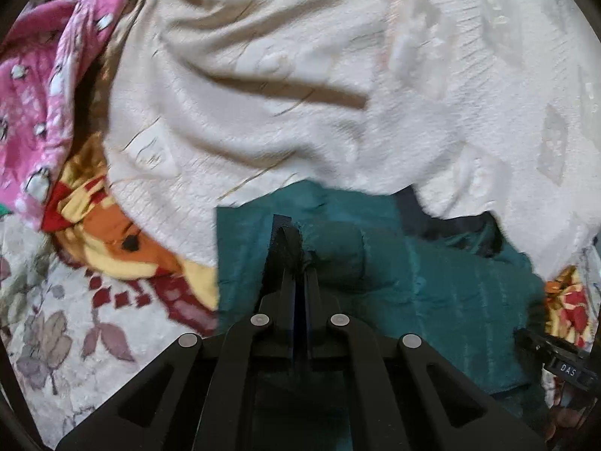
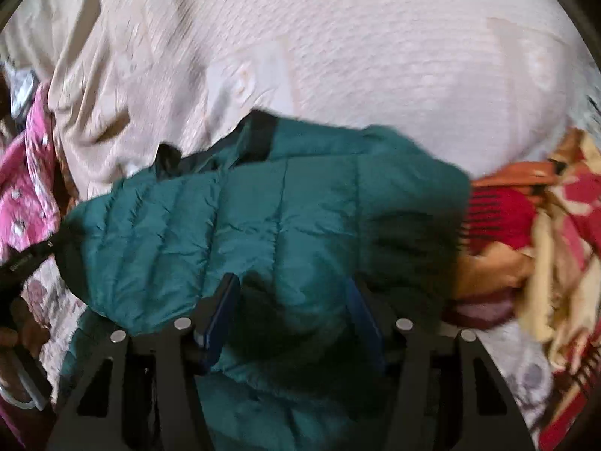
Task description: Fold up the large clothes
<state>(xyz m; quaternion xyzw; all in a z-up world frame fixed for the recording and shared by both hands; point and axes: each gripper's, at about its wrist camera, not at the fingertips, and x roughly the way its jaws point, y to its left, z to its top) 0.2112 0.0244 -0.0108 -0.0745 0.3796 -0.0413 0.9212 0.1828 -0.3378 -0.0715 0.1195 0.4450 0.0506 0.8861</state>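
A teal quilted puffer jacket (image 1: pixel 432 293) lies crumpled on a bed. In the left wrist view my left gripper (image 1: pixel 296 242) is shut, its two fingers pressed together on a puckered edge of the jacket near a dark strap. In the right wrist view the jacket (image 2: pixel 263 206) fills the middle, with a black lining showing at its far edge. My right gripper (image 2: pixel 291 295) stands over it with the jaws apart. A puffy fold bulges up between the blue pads (image 2: pixel 225 300), and shadow shows beside them. The fingertips are partly buried in the fabric.
A cream textured blanket (image 1: pixel 300 75) is heaped behind the jacket. A pink printed cloth (image 1: pixel 33 112) lies at the far left. An orange, yellow and red cartoon blanket (image 1: pixel 112 240) and a floral sheet (image 1: pixel 56 338) cover the bed. A hand (image 2: pixel 492 267) shows at the right.
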